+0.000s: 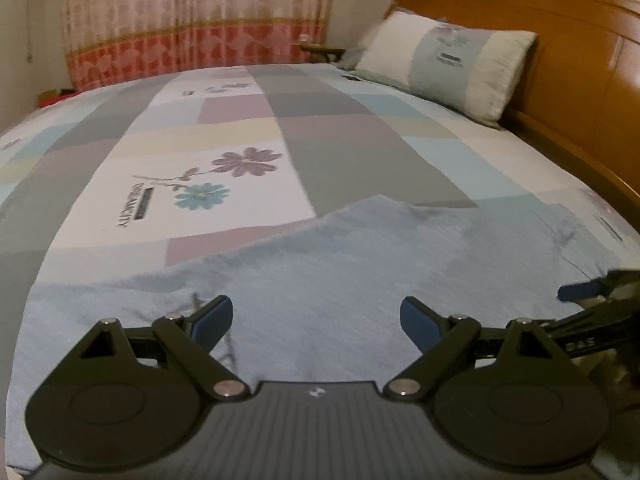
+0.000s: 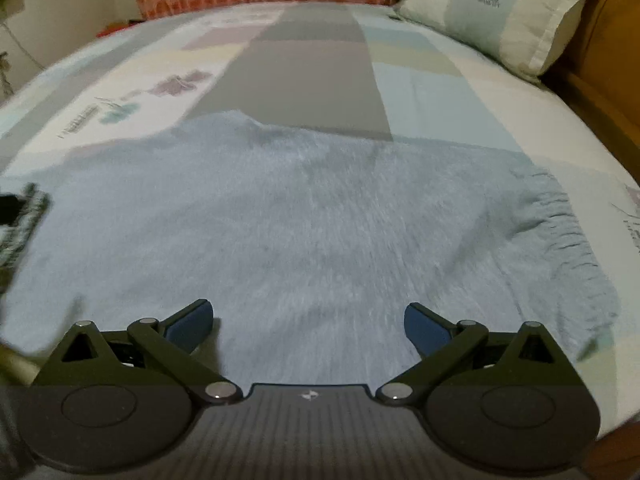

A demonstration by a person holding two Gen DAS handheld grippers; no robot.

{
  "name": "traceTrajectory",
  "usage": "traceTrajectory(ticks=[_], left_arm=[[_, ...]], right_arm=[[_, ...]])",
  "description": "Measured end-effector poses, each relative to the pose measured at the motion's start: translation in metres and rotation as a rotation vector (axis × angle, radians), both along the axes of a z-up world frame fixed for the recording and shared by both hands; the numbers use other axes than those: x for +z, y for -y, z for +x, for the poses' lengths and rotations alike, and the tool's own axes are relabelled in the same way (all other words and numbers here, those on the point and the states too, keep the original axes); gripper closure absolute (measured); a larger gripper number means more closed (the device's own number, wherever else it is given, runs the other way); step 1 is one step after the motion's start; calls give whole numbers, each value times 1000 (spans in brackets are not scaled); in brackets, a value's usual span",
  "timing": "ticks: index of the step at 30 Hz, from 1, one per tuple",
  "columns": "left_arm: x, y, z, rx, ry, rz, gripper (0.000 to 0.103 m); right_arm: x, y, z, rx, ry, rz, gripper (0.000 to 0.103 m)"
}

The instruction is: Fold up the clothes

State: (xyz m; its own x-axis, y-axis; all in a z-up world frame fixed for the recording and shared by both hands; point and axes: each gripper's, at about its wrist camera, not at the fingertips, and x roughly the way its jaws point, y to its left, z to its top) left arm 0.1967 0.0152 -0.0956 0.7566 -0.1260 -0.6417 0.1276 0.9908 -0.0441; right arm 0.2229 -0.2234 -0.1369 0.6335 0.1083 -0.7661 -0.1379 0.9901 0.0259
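A pale blue garment (image 1: 340, 264) lies spread flat on the bed, filling the near half of both views (image 2: 320, 220). Its ribbed hem or cuff (image 2: 560, 232) bunches at the right in the right wrist view. My left gripper (image 1: 316, 316) hovers over the garment's near part, open, with nothing between its blue pads. My right gripper (image 2: 308, 322) is also open above the cloth with nothing in it. The right gripper's blue fingertip (image 1: 580, 290) shows at the right edge of the left wrist view. A blurred dark part of the left tool (image 2: 20, 216) shows at the left edge of the right wrist view.
The bed sheet (image 1: 240, 132) has grey, pink and blue patches with flower prints. A pillow (image 1: 444, 60) lies at the far right against the wooden headboard (image 1: 560, 40). A pink and red curtain (image 1: 192, 20) hangs beyond the bed's far side.
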Motion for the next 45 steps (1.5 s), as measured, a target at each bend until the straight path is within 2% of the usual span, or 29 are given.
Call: traceTrajectory(ticks=[2,4,9,16,25,30,35,43,45], left_arm=[[1,10,-4,-30,0,4,12],[1,20,-7,-57,-5,2,12],[4,36,-19,-100,-5,34,12],[6,41,-25,-91,-23,53,12],[8,69,-19,-161,-22,68,12],[5,92,-20,-232,-22,88,12],[1,108,-17,-260,-40,104,12],[-3,112,-11,-255,-66,107,12],[-3,112,-10,-250,-69,109,12]], right_arm=[[6,0,-10,30,39,21,0],[1,-3,-14,41,34,8,0],[-16,-8,-22,-3,39,-33,0],[-24,-8,-22,-5,75,-37,0],[3,59,-42,-59,104,266,0],[-6,121,-48,-202,104,498,0],[-16,183,-54,-348,103,730,0],[-48,225,-29,-456,30,994,0],[-51,227,-24,-472,15,1016,0]])
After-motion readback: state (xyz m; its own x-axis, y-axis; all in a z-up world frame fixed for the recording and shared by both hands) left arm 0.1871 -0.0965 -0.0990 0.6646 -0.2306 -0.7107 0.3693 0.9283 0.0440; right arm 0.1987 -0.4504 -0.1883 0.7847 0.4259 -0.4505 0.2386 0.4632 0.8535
